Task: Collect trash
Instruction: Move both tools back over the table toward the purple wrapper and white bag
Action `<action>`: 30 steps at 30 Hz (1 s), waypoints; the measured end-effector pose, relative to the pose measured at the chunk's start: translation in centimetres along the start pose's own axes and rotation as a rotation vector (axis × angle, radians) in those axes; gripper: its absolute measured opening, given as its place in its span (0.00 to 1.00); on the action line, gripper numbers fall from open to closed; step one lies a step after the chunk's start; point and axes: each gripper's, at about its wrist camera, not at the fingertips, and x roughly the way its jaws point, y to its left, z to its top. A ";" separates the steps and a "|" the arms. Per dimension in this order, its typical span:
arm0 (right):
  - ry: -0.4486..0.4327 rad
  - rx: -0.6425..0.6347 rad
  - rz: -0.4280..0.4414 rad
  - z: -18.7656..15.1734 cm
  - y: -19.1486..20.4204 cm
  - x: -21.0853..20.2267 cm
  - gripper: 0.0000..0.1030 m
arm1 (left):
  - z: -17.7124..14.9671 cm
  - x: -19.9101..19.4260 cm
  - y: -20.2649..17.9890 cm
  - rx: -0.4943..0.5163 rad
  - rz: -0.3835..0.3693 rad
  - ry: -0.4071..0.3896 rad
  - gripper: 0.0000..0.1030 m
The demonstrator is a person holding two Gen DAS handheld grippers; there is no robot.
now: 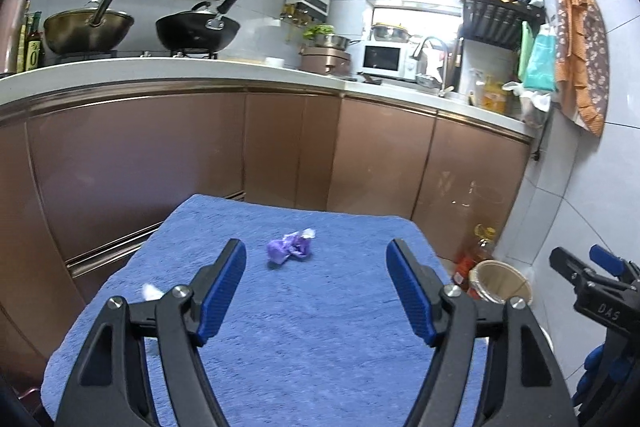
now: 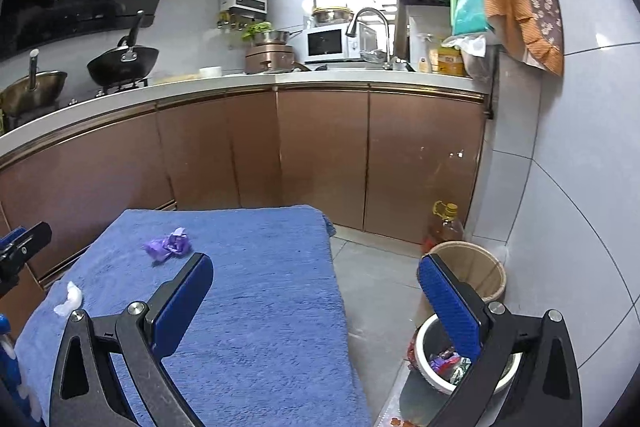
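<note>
The left gripper [image 1: 316, 263], jaws wide apart and holding nothing, should go straight over the purple wrapper [image 1: 291, 247] on the blue towel [image 1: 320, 347], then squeeze softly.

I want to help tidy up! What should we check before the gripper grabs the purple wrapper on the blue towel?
1. Left gripper jaws apart with nothing between them: ok.
2. Purple wrapper lies ahead of the left gripper, lined up between its fingers: ok.
3. Nothing lies against the wrapper on the blue towel: ok; the white scrap lies apart, near the towel's edge.
4. Right gripper open, empty and off to the side: ok.
5. Trash bowl on the floor, already holding wrappers, has room: cannot tell, the right gripper hides part of it.
6. Wrapper pinched yet: not ok, it is untouched.
</note>
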 end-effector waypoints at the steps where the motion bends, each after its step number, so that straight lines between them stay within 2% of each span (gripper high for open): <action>1: -0.004 -0.002 0.005 0.0 0.2 0.0 1.00 | -0.1 0.0 0.3 0.000 0.010 0.002 0.69; 9: -0.007 -0.027 0.040 0.2 2.0 0.6 1.00 | -0.9 1.0 2.6 -0.011 0.067 0.030 0.69; 30: 0.098 -0.127 0.081 -0.3 7.0 5.5 1.00 | -2.6 5.8 7.6 -0.075 0.103 0.121 0.69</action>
